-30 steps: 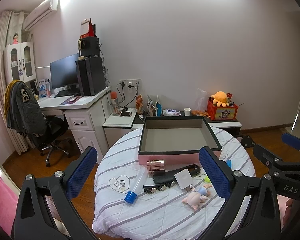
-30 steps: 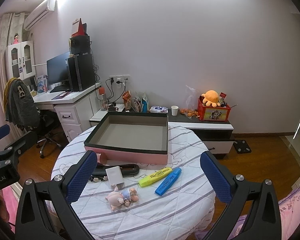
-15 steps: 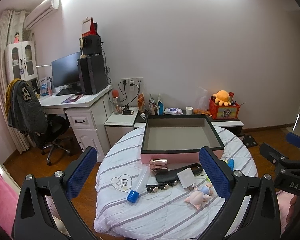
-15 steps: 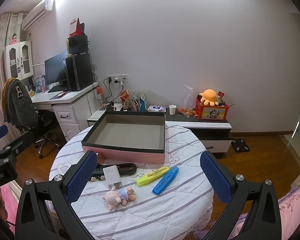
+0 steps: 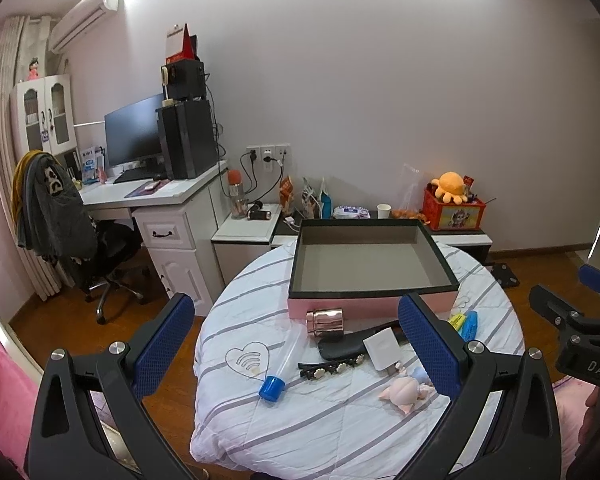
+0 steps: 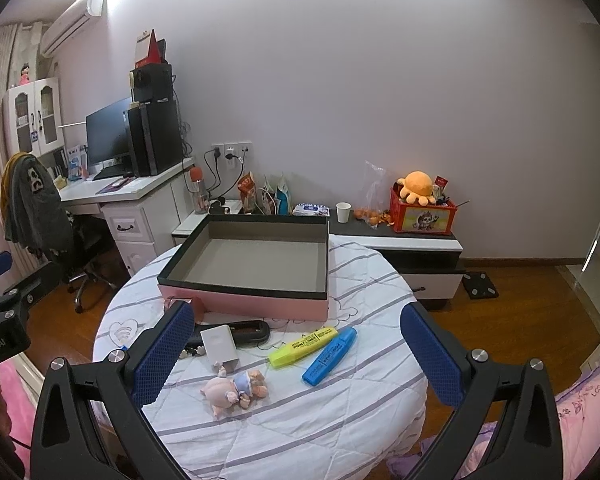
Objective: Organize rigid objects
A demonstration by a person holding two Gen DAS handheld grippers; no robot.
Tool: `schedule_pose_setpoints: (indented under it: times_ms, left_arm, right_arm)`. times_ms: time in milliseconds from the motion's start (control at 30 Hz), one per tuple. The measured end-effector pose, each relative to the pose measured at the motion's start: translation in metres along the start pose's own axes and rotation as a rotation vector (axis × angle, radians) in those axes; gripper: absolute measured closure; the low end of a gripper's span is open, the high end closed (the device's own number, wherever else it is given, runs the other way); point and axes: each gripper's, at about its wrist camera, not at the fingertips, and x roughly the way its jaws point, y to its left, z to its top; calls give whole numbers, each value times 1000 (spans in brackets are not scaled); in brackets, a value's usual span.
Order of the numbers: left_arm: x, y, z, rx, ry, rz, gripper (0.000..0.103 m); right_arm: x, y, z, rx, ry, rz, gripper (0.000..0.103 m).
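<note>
Both tools hang above the near edge of the round worktop [image 6: 340,432], their blue pads spread wide apart and touching nothing. From its own camera the left tool [image 5: 296,344] frames the rose-gold cup [image 5: 325,321] and the capped clear tube [image 5: 278,372]. The right tool [image 6: 296,348] frames the yellow highlighter [image 6: 302,346], the blue highlighter [image 6: 330,355] and the pig figurine [image 6: 232,390].

All the loose things lie in a band at 6 o'clock from the open pink box [image 6: 256,304], close to its front wall; the box holds nothing. The white charger block [image 6: 219,345] rests across the black hairbrush [image 6: 244,330], with a flowered hair clip [image 5: 332,368] just beside them. Judging by this layout, the box is the target, and the wide-open stance suits a first pick not yet begun.
</note>
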Motion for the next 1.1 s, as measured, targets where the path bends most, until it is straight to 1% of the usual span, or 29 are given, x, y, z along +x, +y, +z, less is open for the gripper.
schedule_pose_setpoints:
  times_ms: [233,367,533,867,1100]
  left_arm:
    - [20,-4,-7,11,49,2,0]
    - [34,-9,-13,11,83,1,0]
    - [61,-21,-24,-1,159,-16,0]
    - [122,-61,-44,-80,309,-28,0]
    - [164,-86,-58,-146,399,-38,0]
  right_arm:
    - [16,1,-5,-2,36,-3,0]
    - [30,-1,-10,-5,70,-4,0]
    - [50,-9,-19,-5,113,-3,0]
    - [89,-41,-40,-5,189,28,0]
    - [121,-62,-51,-17,236,79,0]
